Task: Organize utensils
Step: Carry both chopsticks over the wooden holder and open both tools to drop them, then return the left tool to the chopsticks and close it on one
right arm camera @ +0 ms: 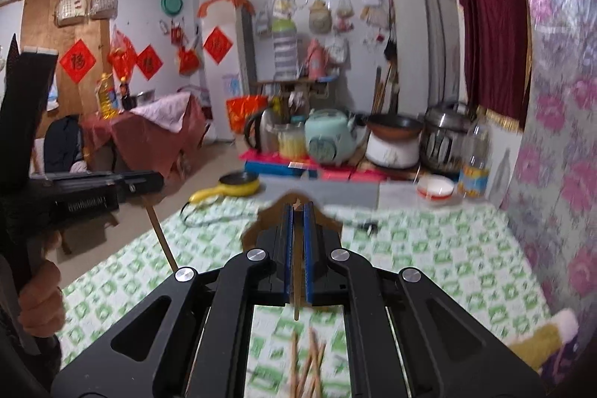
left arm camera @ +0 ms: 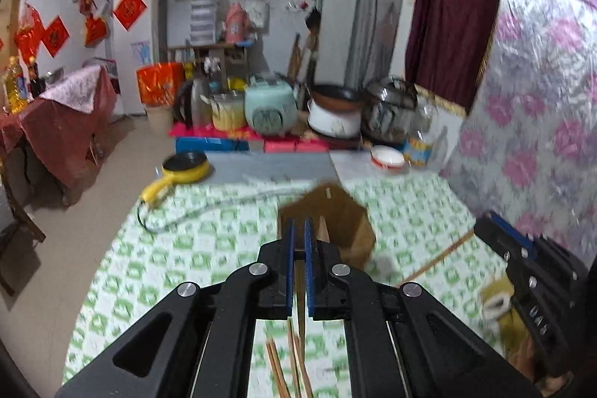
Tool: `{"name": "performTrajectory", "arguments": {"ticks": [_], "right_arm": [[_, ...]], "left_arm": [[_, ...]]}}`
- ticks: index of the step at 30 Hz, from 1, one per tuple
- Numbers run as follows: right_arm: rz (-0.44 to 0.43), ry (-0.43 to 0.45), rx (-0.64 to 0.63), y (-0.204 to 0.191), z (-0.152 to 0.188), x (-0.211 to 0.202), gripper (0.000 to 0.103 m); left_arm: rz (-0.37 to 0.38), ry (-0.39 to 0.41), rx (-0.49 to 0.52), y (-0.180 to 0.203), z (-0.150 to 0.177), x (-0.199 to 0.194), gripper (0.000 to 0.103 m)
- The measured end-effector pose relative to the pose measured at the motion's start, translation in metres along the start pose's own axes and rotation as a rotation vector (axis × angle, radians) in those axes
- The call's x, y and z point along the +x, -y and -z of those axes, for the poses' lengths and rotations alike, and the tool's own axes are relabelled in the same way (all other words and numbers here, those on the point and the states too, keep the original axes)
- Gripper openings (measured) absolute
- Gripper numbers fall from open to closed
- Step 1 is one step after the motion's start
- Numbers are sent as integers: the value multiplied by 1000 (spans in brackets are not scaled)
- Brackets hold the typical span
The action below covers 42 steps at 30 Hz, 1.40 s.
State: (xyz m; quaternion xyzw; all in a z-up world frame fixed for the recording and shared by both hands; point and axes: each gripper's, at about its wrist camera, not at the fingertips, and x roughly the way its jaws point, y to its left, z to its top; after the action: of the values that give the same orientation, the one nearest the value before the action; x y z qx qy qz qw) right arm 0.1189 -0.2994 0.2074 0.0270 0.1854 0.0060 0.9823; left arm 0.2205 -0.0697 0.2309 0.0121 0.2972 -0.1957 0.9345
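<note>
In the left wrist view my left gripper is shut on a thin wooden chopstick that runs back between its blue pads. Just beyond the tips stands a brown wooden utensil holder. At the right edge, my right gripper holds another chopstick slanting down to the left. In the right wrist view the right gripper is shut on its chopstick, with the holder partly hidden behind the fingers. The left gripper is at the left, its chopstick hanging down. Several loose chopsticks lie on the green-checked tablecloth.
A yellow frying pan with a cord lies at the table's far left. A red-and-white bowl and a plastic bottle stand far right. Cookers and pots line the back. A floral foil wall borders the right side.
</note>
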Motion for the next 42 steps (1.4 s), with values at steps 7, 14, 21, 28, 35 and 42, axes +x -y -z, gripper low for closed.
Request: {"name": "performTrajectory", "arguments": {"ticks": [7,14,21,28,35,42], "right_arm": [[35,77,17,5,-43,31,6],[37,-10,45,16,-18,95,7],[16,-80,59,23,8,100,13],[35,-74,65,20,29,56,26],[68,-81,34,16,76,18,71],[156,-272,29,39,156,30,78]], "left_arm": [[-7,121,-56,7,-74,12,6],[-39,59,-28,20,-54,101,6],[-118,-29,-15,2,-2,125,45],[-177,-33,-64,-23,43,93,65],[-238,-89,-85,-44,121,76,89],[-306,-267,-41,-71,192,83,89]]}}
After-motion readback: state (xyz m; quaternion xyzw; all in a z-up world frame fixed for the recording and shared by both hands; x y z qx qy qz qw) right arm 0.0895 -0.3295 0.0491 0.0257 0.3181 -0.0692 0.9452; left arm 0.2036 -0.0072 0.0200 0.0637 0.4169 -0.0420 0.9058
